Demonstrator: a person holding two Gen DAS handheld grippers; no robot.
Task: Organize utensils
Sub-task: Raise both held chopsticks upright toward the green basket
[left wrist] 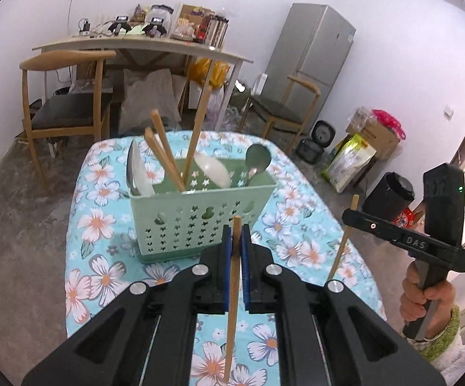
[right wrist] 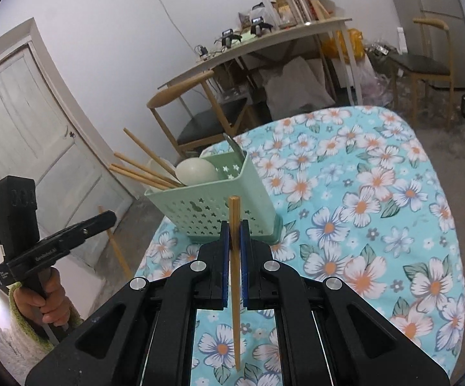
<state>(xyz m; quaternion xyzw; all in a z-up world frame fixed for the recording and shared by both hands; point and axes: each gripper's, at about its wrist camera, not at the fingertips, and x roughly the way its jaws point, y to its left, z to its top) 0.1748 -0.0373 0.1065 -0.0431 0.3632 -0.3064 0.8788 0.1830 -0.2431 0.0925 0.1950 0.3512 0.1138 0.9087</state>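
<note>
A pale green perforated utensil basket (left wrist: 184, 222) (right wrist: 200, 212) stands on the table's floral cloth (left wrist: 97, 225) (right wrist: 377, 209). Several wooden chopsticks (left wrist: 164, 154) (right wrist: 145, 169), a metal spoon (left wrist: 258, 157) and a white spoon (left wrist: 211, 169) (right wrist: 197, 170) stand in it. My left gripper (left wrist: 236, 234) is shut on a wooden chopstick (left wrist: 232, 321), held nearly upright just in front of the basket. My right gripper (right wrist: 235, 230) is shut on another chopstick (right wrist: 236, 321), also upright, near the basket's corner. Each view shows the other gripper (left wrist: 349, 217) (right wrist: 108, 218) off to the side, raised, with its chopstick.
Beyond the table stand two wooden chairs (left wrist: 68, 109) (left wrist: 280, 109), a cluttered desk (left wrist: 142, 45), a grey fridge (left wrist: 312, 51) and a rice cooker (left wrist: 316, 143) on the floor. A white door (right wrist: 29, 122) shows in the right wrist view. A person's hands (left wrist: 425, 299) (right wrist: 45, 302) hold both handles.
</note>
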